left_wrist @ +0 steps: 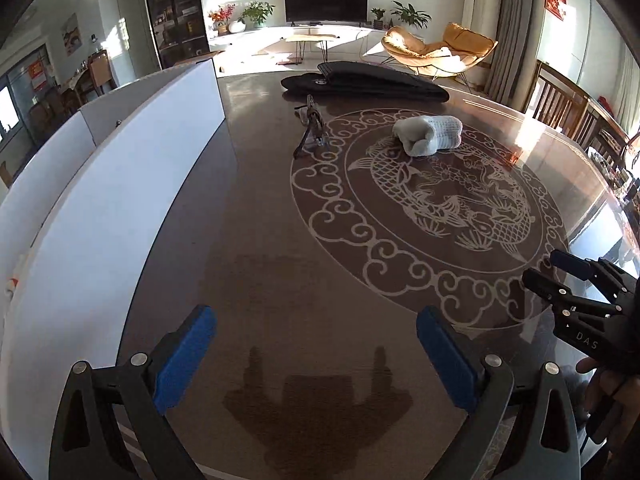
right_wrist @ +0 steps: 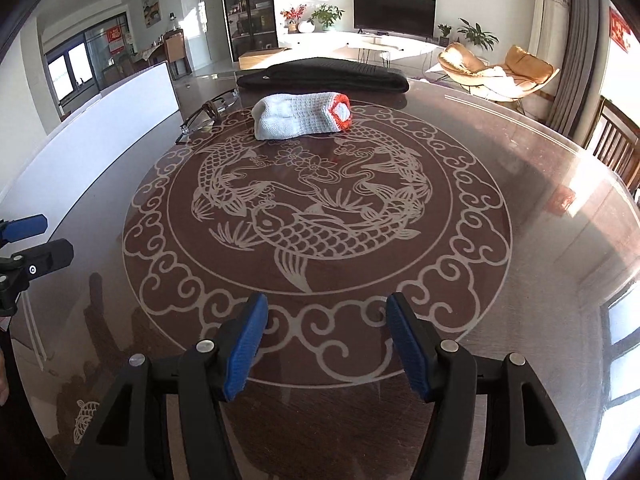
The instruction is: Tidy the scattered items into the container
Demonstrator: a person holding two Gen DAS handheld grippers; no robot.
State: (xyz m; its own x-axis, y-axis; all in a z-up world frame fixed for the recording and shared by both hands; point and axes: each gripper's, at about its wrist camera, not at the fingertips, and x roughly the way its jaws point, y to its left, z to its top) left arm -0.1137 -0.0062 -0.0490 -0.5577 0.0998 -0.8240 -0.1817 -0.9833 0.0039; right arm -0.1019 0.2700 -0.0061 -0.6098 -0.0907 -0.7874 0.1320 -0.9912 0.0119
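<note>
nearest in the left wrist view: left gripper (left_wrist: 316,354) with blue-padded black fingers, jaws spread wide, nothing between them, only bare worktop and the gripper's own shadow below. nearest in the right wrist view: right gripper (right_wrist: 326,346), same blue pads, jaws apart and easing wider, nothing between them, hanging over the near rim of the pattern. underneath both: glossy dark brown round worktop (right_wrist: 540,240) with a pale etched medallion of fish and flowers ringed by cloud scrolls. along the left side: tall white flat-walled container (left_wrist: 120,184), its wall running from near to far beside the worktop; inside not visible. at the right edge of the left wrist view: a hand (left_wrist: 608,396) behind the other gripper. farther on, at the far rim of the medallion: rolled white knitted cloth with an orange-red end (right_wrist: 300,118), lying on its side. just left of it, apart from it and nearer the container: folded dark-framed spectacles (right_wrist: 208,114), resting on the worktop. beyond both, at the far edge: long flat black fabric case (right_wrist: 324,76), well away from either gripper. past the worktop: dark television screen (right_wrist: 394,14) on a low white unit, and a tan lounge chair (right_wrist: 496,70) in sunlight.
</note>
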